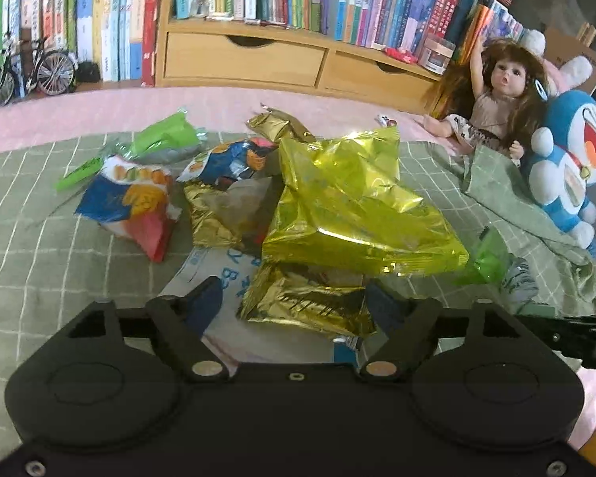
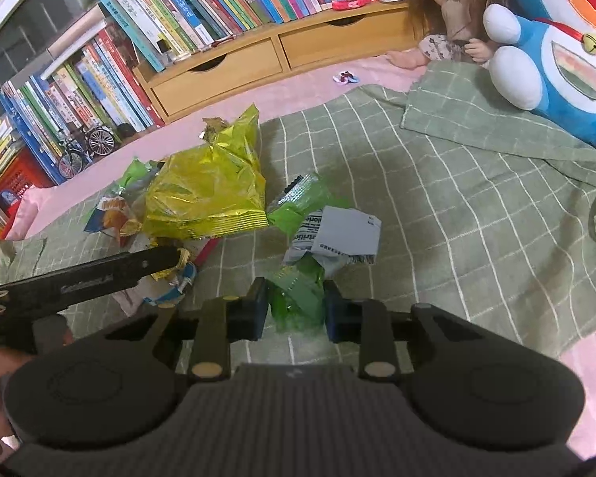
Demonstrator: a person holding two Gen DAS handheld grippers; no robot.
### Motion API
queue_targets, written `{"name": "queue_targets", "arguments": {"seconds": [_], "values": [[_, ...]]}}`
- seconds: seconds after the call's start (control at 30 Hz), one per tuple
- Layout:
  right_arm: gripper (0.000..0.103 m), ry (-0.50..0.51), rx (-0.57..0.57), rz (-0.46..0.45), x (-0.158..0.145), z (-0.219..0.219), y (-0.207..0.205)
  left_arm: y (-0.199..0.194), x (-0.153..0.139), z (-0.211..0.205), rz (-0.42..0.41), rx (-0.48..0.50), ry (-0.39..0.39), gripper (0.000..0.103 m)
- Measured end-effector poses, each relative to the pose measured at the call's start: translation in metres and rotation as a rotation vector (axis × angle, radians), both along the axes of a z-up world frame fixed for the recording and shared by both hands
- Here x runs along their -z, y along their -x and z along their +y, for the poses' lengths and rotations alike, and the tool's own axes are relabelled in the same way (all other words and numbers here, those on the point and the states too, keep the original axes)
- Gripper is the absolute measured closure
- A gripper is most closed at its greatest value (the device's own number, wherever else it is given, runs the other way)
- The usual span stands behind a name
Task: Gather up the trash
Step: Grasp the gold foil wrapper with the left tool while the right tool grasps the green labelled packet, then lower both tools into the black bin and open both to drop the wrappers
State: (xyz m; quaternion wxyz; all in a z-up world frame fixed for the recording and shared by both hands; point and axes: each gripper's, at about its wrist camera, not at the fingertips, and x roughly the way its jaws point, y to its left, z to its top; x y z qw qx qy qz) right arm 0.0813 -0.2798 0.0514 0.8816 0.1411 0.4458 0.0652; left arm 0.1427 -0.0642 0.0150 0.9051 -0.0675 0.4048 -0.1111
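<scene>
A heap of snack wrappers lies on the green checked blanket (image 1: 39, 270). A large yellow-green foil bag (image 1: 349, 206) tops it, with a crumpled gold wrapper (image 1: 306, 298) in front, over a white bag with blue letters (image 1: 218, 274). My left gripper (image 1: 294, 302) is open, its jaws wide on either side of the gold wrapper without pinching it. A blue-and-orange snack bag (image 1: 127, 202) and a green wrapper (image 1: 163, 139) lie to the left. My right gripper (image 2: 296, 310) is shut on a green-and-grey wrapper (image 2: 294, 290), just right of the heap.
A doll (image 1: 496, 95) and a blue plush toy (image 1: 576, 151) sit at the blanket's right edge. A wooden drawer unit (image 1: 242, 59) with rows of books stands behind. A model bicycle (image 1: 28, 71) is at the far left. A small wrapper (image 2: 343, 76) lies on the pink sheet.
</scene>
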Motion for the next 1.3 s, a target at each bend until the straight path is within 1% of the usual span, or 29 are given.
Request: {"name": "queue_targets", "arguments": {"seconds": [0.07, 0.13, 0.17, 0.2, 0.23, 0.27, 0.37, 0.4, 0.43, 0.47, 0.5, 0.53, 0.77, 0.9, 1.2, 1.3], "values": [[0.066, 0.002, -0.001, -0.001, 0.001, -0.001, 0.0, 0.0, 0.002, -0.007, -0.001, 0.02, -0.012, 0.022], [0.055, 0.008, -0.001, -0.008, 0.001, -0.001, -0.002, 0.001, 0.003, -0.014, -0.002, 0.053, -0.022, 0.024], [0.047, 0.012, -0.001, -0.012, 0.002, -0.001, -0.003, 0.002, 0.004, -0.017, -0.003, 0.073, -0.033, 0.03], [0.042, 0.013, -0.004, -0.016, 0.002, 0.0, -0.005, 0.003, 0.005, -0.021, -0.006, 0.083, -0.047, 0.037], [0.041, 0.018, -0.006, -0.018, 0.003, 0.001, -0.007, 0.005, 0.005, -0.024, -0.013, 0.088, -0.065, 0.038], [0.038, 0.026, -0.006, -0.018, 0.005, 0.003, -0.009, 0.007, 0.004, -0.026, -0.02, 0.093, -0.078, 0.041], [0.037, 0.053, -0.006, -0.011, 0.011, 0.009, -0.017, 0.012, 0.001, -0.025, -0.015, 0.111, -0.057, 0.048], [0.038, 0.05, -0.007, -0.004, 0.013, 0.011, -0.018, 0.013, 0.0, -0.023, -0.008, 0.109, -0.041, 0.055], [0.042, 0.044, -0.007, 0.004, 0.014, 0.011, -0.019, 0.014, -0.002, -0.021, -0.004, 0.109, -0.03, 0.06], [0.059, 0.037, -0.006, 0.008, 0.015, 0.012, -0.018, 0.016, -0.004, -0.019, 0.001, 0.11, -0.022, 0.06], [0.069, 0.037, -0.001, 0.012, 0.015, 0.012, -0.017, 0.017, -0.006, -0.016, -0.002, 0.107, -0.019, 0.06], [0.072, 0.036, 0.002, 0.011, 0.015, 0.012, -0.015, 0.02, -0.009, -0.014, -0.009, 0.105, -0.02, 0.06], [0.073, 0.028, -0.002, -0.021, 0.0, 0.005, 0.011, 0.038, -0.028, 0.0, -0.051, 0.104, 0.013, 0.061], [0.073, -0.002, -0.023, -0.031, -0.007, 0.005, 0.028, 0.053, -0.038, 0.005, -0.07, 0.111, 0.025, 0.061], [0.073, -0.045, -0.063, -0.053, -0.02, 0.016, 0.065, 0.095, -0.057, 0.015, -0.108, 0.122, 0.019, 0.06], [0.073, -0.057, -0.086, -0.062, -0.023, 0.023, 0.079, 0.111, -0.062, 0.021, -0.117, 0.121, 0.028, 0.06]]}}
